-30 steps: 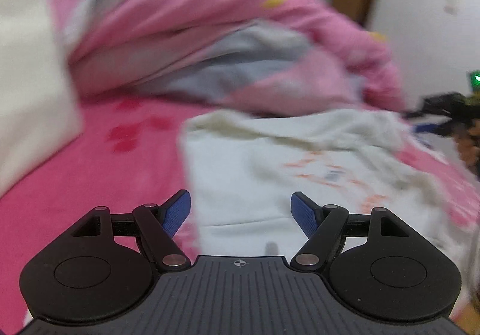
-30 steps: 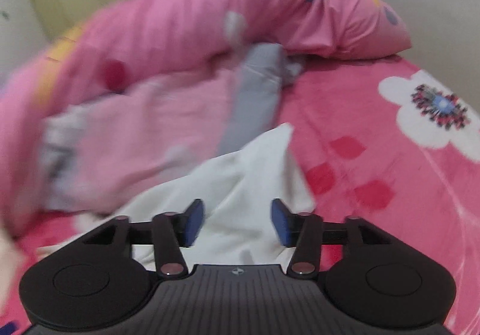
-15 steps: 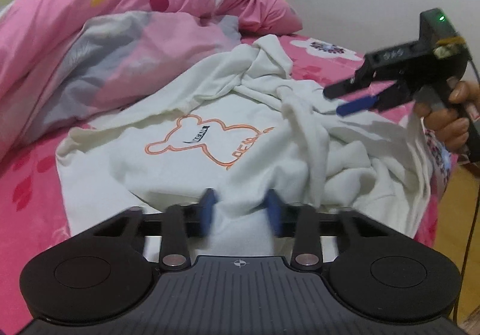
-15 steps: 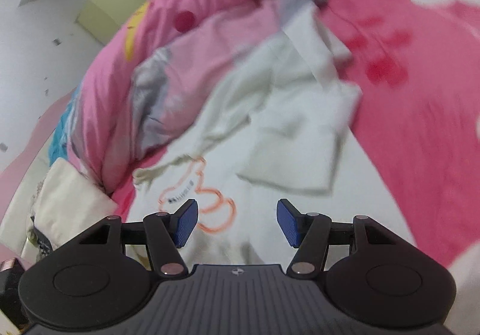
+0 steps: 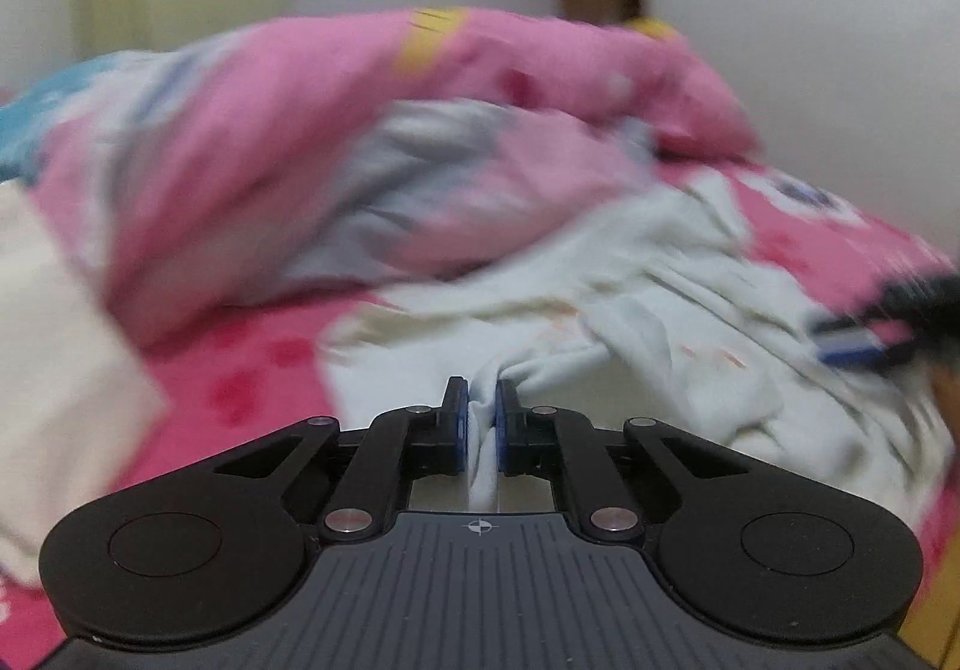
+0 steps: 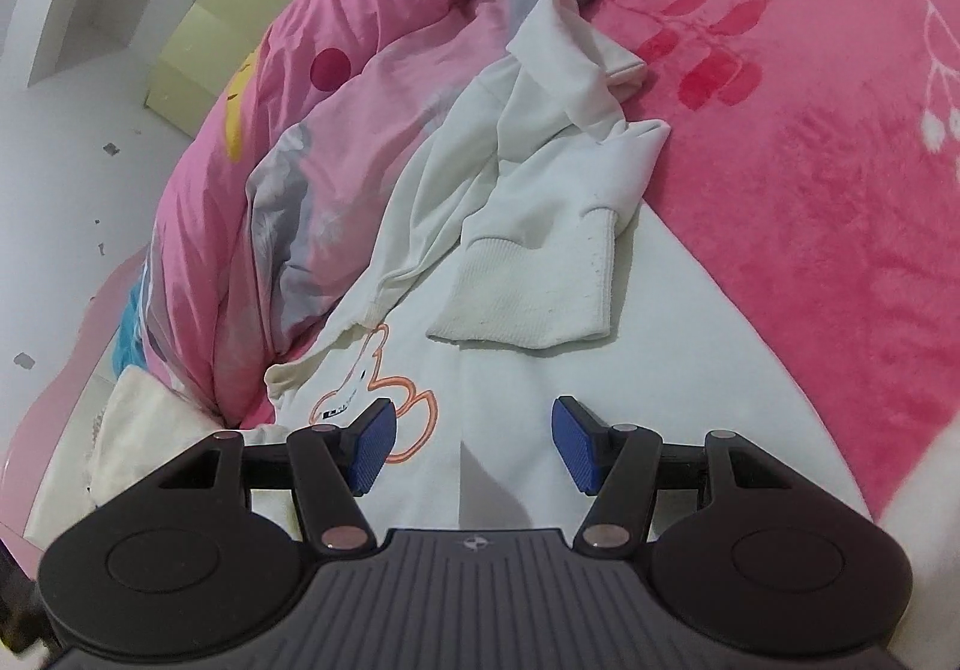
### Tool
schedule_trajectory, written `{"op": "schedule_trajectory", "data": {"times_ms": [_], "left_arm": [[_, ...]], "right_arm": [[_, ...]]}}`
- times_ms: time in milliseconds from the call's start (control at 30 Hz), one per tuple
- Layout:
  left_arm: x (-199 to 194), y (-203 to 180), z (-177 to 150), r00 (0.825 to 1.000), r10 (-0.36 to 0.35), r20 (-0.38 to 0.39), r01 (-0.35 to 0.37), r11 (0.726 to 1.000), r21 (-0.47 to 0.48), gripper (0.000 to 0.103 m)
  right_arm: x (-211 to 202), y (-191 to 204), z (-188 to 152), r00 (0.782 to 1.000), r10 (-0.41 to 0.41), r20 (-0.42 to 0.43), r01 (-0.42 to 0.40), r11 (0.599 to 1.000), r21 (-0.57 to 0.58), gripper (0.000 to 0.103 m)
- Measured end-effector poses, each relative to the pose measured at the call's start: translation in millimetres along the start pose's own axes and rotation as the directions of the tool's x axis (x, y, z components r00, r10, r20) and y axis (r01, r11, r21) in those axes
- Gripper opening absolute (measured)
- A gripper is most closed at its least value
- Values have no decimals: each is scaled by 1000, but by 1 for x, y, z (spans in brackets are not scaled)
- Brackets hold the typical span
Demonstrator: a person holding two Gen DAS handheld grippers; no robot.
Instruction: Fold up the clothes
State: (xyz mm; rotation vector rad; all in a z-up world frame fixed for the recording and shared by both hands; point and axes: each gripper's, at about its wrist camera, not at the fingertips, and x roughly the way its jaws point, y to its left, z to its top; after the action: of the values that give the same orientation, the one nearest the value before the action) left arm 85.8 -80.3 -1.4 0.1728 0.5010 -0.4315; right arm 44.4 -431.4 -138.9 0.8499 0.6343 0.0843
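Risk judged: thin pinch of the white cotton sweatshirt with orange bear outline [image 5: 648,334] could slip from the left gripper [image 5: 481,418] under a hard pull, or drag the loose ribbed-cuff sleeve [image 6: 540,274] into a bunch.

Left gripper held low and level, clamped narrow on a fabric ridge at 12 o'clock.

Right gripper [image 6: 474,445] tilted down above the chest print, spread wide, gripping nothing.

Sweatshirt lay crumpled on the pink floral plush blanket [image 6: 810,141], rumpled pink quilt [image 6: 252,141] at 10 o'clock.
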Motion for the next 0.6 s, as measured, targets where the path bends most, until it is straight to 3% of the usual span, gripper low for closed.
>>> {"op": "schedule_trajectory", "data": {"times_ms": [133, 233, 333, 467, 500, 600], "left_arm": [[0, 42, 12, 986, 165, 15, -161, 976, -149, 7], [7, 67, 20, 953, 300, 34, -288, 937, -198, 7], [14, 91, 28, 901, 431, 53, -409, 883, -232, 7], [26, 121, 38, 811, 581, 65, -546, 793, -272, 7], [33, 125, 40, 814, 579, 46, -551, 795, -254, 8], [62, 129, 39, 851, 521, -67, -524, 835, -168, 14]], "right_arm": [[0, -2, -2, 1000, 12, 16, -12, 1000, 0, 60], [-1, -3, -3, 1000, 19, 22, -19, 1000, -4, 60], [-2, -3, -4, 999, 22, 29, -22, 1000, -8, 60], [-2, -3, -5, 999, 24, 36, -24, 1000, -17, 60], [-2, -3, -6, 999, 25, 38, -25, 1000, -17, 60], [-2, -4, -6, 999, 27, 41, -27, 1000, -16, 60]]}}
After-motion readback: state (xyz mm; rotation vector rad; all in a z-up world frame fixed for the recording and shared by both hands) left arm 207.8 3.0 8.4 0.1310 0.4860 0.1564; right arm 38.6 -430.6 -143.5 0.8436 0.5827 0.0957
